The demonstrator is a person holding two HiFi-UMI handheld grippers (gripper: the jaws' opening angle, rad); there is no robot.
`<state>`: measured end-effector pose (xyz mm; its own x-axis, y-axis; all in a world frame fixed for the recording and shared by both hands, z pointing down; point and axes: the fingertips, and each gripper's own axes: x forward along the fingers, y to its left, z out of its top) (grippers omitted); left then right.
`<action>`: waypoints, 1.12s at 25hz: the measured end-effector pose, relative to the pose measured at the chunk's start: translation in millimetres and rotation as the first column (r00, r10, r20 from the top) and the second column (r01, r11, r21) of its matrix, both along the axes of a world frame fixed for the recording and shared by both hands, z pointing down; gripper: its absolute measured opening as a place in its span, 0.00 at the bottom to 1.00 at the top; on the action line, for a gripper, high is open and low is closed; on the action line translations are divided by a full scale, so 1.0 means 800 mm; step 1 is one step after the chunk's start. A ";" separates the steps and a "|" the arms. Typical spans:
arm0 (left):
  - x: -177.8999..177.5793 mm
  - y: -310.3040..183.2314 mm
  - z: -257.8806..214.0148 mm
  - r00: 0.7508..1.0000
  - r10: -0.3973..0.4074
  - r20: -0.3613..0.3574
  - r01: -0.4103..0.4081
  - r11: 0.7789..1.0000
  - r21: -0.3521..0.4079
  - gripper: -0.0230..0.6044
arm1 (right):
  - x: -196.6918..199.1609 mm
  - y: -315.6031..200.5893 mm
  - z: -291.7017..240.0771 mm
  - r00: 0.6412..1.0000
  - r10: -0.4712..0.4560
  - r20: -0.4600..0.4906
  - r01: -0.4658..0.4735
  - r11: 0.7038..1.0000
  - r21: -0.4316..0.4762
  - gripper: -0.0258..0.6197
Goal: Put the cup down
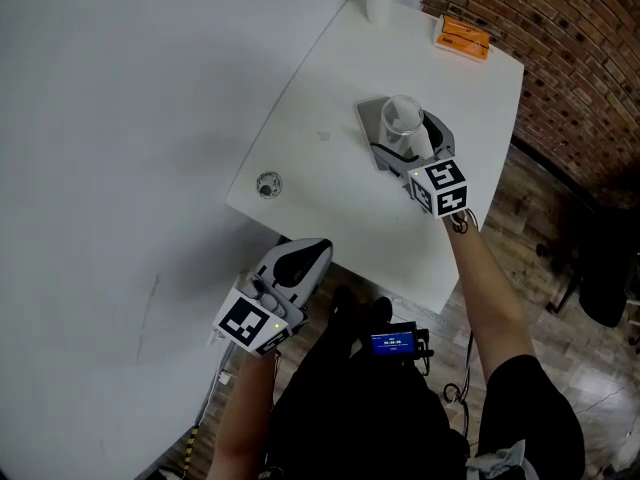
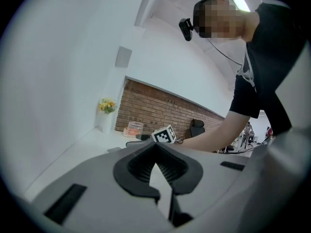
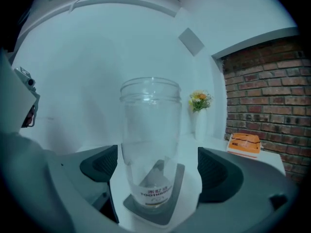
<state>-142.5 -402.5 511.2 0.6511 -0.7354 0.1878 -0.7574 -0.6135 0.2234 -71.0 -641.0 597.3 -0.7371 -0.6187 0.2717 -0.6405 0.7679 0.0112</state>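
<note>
Cup (image 1: 403, 116) stood upright on the table (image 1: 330, 138), upper middle of the head view, between the right gripper's (image 3: 159, 171) wide-spread jaws, apparently released. Left gripper (image 2: 156, 165) was closed and empty. Next move: withdraw straight back without touching the cup.

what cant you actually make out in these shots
Head view: small round thing on the table, too small to identify.
Head view: cup base, hidden by its own rim and the right claw.
Head and right gripper views: orange box print, too small and blurred.
</note>
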 end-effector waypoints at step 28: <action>0.097 0.034 -0.030 0.981 0.187 -0.045 -0.182 0.979 0.091 0.05 | 0.132 0.240 -0.133 0.942 0.022 0.334 0.031 0.988 -0.154 0.59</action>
